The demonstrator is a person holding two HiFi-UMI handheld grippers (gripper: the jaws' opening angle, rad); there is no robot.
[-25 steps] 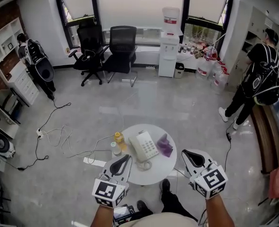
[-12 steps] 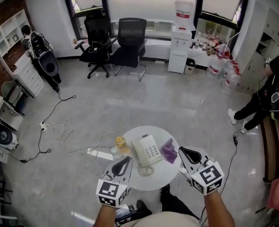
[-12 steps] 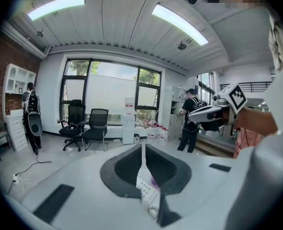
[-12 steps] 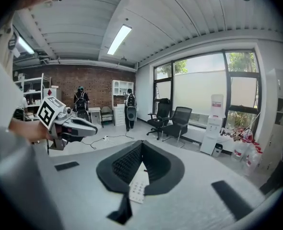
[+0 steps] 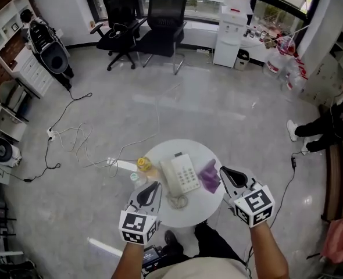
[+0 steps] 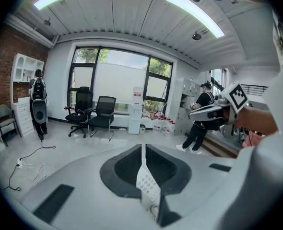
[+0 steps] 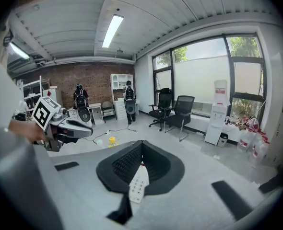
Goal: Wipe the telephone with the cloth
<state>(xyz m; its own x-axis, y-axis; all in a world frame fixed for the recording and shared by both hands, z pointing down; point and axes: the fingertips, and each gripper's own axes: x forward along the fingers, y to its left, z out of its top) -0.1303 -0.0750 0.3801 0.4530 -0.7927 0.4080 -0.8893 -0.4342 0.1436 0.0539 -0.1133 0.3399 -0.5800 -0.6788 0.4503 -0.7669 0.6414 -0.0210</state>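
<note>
The telephone lies in the middle of the small round table, low in the centre of the head view, with the purple cloth just to its right. The left gripper and right gripper hover on either side of it. Both have their jaws pressed together and hold nothing.

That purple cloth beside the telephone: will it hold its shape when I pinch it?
Probably not: the cloth lies bunched in soft folds, so it should drape limply. It looks thin and likely light.
</note>
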